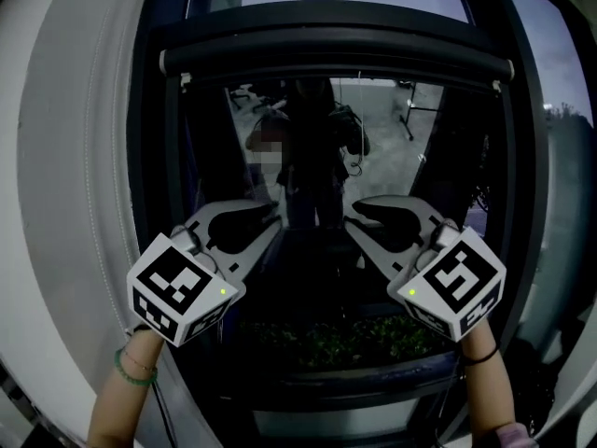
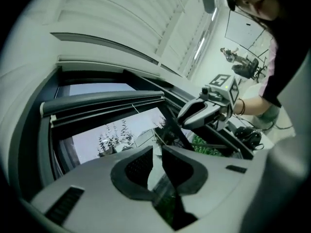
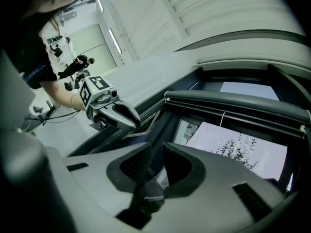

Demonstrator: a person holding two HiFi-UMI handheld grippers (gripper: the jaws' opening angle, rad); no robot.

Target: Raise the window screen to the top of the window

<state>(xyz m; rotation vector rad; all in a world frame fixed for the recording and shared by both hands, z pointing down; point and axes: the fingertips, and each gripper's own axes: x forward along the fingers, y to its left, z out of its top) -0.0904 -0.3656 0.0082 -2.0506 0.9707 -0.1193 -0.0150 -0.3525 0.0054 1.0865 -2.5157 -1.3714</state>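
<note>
The window screen's dark bottom bar runs across high in the window frame, and bare glass lies below it. The bar also shows in the left gripper view and the right gripper view. My left gripper and right gripper hover side by side in front of the lower glass, well under the bar and touching nothing. Each points up and inward. In each gripper's own view the left gripper and right gripper show pads drawn together to a thin slit with nothing between them.
Green plants sit along the sill outside the glass. A person's reflection shows in the pane. A pale wall borders the frame on the left. The window's lower rail lies just below the grippers.
</note>
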